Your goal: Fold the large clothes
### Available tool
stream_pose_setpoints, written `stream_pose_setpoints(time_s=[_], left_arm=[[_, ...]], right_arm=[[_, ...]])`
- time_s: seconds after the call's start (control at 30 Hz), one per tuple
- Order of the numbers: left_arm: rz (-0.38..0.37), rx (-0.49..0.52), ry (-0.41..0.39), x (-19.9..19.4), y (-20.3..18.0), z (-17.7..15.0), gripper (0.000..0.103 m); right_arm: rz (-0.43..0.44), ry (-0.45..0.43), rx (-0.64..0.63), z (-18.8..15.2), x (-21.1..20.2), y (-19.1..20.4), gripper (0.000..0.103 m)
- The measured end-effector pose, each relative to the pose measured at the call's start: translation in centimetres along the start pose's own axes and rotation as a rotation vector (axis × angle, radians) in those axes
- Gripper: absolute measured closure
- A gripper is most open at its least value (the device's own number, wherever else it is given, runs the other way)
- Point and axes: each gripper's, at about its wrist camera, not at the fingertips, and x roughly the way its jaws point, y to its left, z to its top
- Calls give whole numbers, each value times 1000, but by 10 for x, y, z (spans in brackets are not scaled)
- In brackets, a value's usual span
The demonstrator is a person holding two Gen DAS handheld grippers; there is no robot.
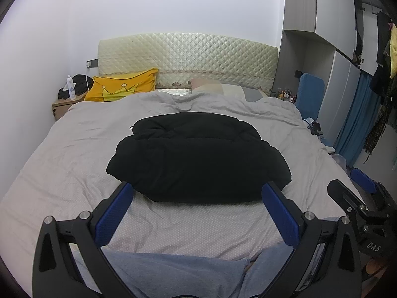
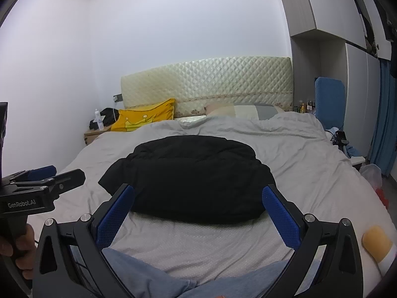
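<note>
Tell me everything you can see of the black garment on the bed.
The black garment is a bulky, puffy piece, apparently a quilted padded jacket, matte and dark enough that details are hard to make out. It lies folded into a rounded, stacked bundle, the upper layer set back from the lower. A thin cord shows at its far left edge. It rests mid-bed on the grey sheet. Neither the left gripper nor the right gripper touches it; both are open.
</note>
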Motion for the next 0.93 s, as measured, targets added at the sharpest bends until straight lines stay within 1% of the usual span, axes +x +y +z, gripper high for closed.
stream_pose_setpoints(time_s=[0.47,0.57,0.67,0.77,0.93], left_arm=[[20,3,-8,-5,-3,-1,0],[12,18,-6,-6,-4,0,0],[12,14,-7,-7,-3,0,0],[9,15,-5,-7,-4,1,0],[9,3,-4,-7,-3,1,0]], right_arm=[[-1,-6,-1,1,-4,1,0],[5,-5,-5,0,-4,0,0],[-18,-4,-3,1,-3,-4,0],[-7,-3,16,0,-3,-9,0],[-2,4,3,0,-1,-6,0]])
